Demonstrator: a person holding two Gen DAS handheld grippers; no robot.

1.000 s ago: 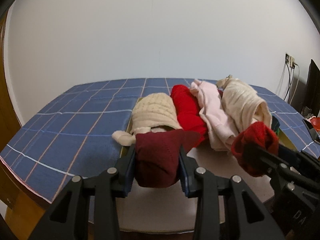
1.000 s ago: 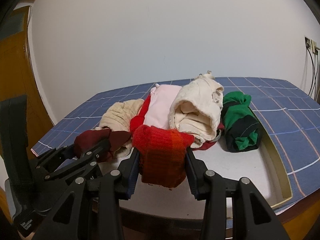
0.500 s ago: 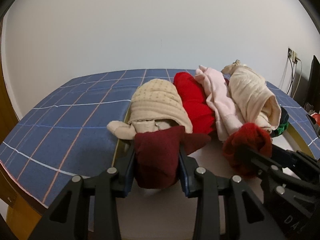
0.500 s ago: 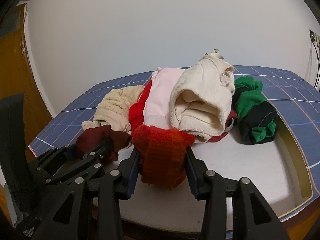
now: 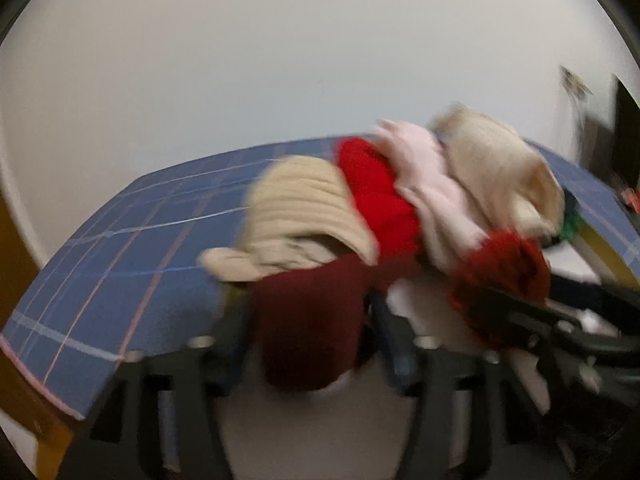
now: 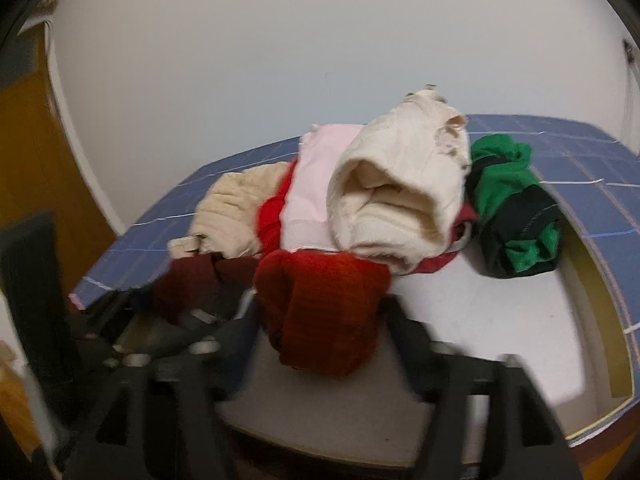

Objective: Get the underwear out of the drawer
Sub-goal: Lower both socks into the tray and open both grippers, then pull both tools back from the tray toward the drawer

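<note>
White tray (image 6: 500,320) on blue plaid cloth (image 5: 132,264); garment pile (image 6: 400,184) on tray, apparently.

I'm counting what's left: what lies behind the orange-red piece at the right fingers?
Behind the orange-red piece: cream garment, pink one, bright red one. Anything beneath them is covered.

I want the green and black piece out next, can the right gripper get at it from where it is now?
Probably yes. The green and black garment lies apart, right of the pile, bare white surface before it. But the right gripper, jaws just opening, has the red-orange garment between them.
</note>
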